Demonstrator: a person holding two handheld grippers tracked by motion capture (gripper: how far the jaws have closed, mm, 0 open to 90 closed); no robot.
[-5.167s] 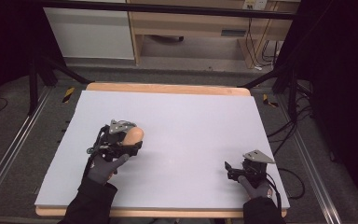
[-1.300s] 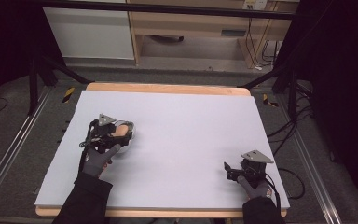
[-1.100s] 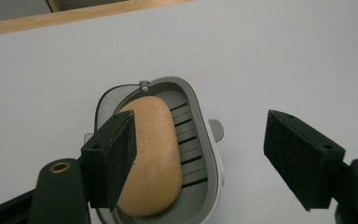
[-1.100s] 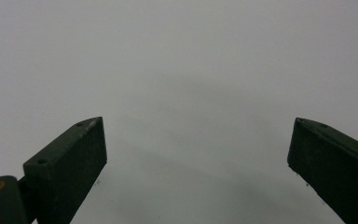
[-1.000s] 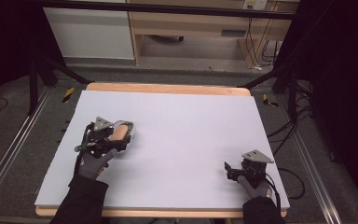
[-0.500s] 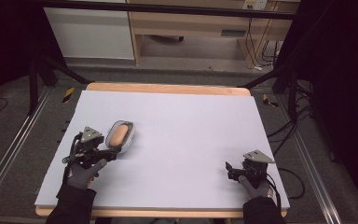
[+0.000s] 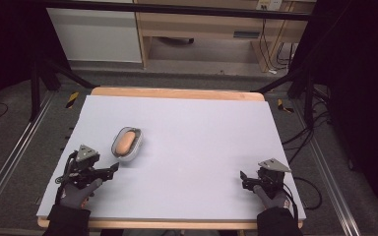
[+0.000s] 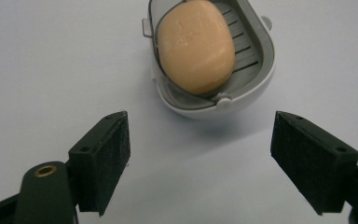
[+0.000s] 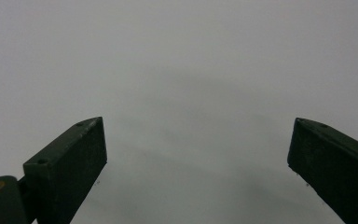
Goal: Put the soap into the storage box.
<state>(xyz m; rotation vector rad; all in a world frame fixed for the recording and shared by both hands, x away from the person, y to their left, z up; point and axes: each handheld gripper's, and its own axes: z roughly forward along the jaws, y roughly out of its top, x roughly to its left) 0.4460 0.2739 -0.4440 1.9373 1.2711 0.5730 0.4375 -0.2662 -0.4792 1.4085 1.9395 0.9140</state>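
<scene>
Left tool (image 7: 109, 171) jaws have just been opening, now wide, nothing between them; soap dish (image 7: 126, 144) with soap (image 8: 196, 45) sits free on table (image 7: 202, 137) just ahead. Risk: a stray forward nudge slides the dish or tips soap out. Right tool (image 7: 246, 178) open, empty.

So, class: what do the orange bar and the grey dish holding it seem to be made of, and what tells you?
Orange bar: probably soap, with a matte, waxy surface, rounded edges and faint scuffs. Grey dish: likely moulded plastic, smooth with a slight sheen, thin walls and a slotted drain floor; the look alone cannot rule out coated metal.
</scene>
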